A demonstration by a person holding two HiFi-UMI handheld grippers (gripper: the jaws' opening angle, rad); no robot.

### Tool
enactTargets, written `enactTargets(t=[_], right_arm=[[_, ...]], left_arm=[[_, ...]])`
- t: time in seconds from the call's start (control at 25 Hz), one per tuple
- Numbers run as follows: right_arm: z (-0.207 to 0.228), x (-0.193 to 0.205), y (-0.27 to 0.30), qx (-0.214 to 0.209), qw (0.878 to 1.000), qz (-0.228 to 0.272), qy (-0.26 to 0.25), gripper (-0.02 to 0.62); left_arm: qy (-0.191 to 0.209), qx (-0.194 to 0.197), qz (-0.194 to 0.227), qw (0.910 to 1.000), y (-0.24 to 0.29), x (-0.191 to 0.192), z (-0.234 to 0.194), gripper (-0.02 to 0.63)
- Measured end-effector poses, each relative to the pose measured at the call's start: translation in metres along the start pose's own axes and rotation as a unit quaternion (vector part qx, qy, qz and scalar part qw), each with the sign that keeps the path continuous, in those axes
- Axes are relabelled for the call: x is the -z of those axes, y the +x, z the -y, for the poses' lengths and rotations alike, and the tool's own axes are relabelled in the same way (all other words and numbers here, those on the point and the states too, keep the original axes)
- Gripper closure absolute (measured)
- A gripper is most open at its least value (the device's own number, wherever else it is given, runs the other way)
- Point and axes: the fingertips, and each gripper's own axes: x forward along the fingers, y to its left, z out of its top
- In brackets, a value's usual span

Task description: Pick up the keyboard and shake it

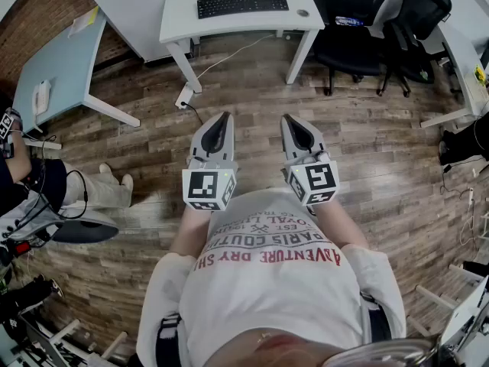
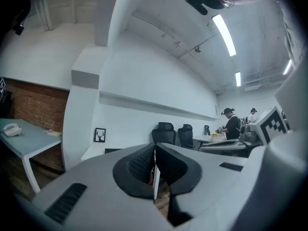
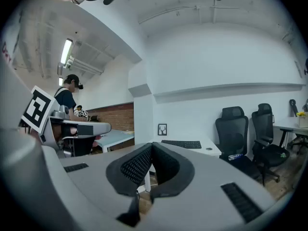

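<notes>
A black keyboard point(image 1: 243, 4) lies on the white desk point(image 1: 229, 23) at the far end of the room; it also shows small and distant as the keyboard point(image 3: 181, 144) in the right gripper view. My left gripper point(image 1: 221, 117) and right gripper point(image 1: 292, 119) are held side by side in front of my chest, well short of the desk, both pointing toward it. Each is shut with nothing between its jaws. In the left gripper view the left gripper point(image 2: 155, 150) has its pads pressed together; the right gripper point(image 3: 151, 149) is the same.
Black office chairs point(image 1: 359, 21) stand right of the desk. A light blue table point(image 1: 57, 67) is at the left, with a seated person point(image 1: 30, 189) beside it. A cable point(image 1: 221, 60) trails over the wood floor under the desk. More desks line the right wall.
</notes>
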Motion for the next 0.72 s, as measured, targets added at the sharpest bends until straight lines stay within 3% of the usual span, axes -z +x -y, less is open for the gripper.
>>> enactTargets(t=[0.48, 0.72], right_arm=[[-0.007, 0.001, 0.014, 0.008, 1.0, -0.005, -0.005, 0.571], [-0.005, -0.003, 0.02, 0.032, 0.999, 0.005, -0.006, 0.571]], left_arm=[[-0.002, -0.003, -0.006, 1.0, 0.001, 0.004, -0.018, 0.577], [-0.01, -0.002, -0.009, 0.9999, 0.004, 0.006, -0.029, 0.577]])
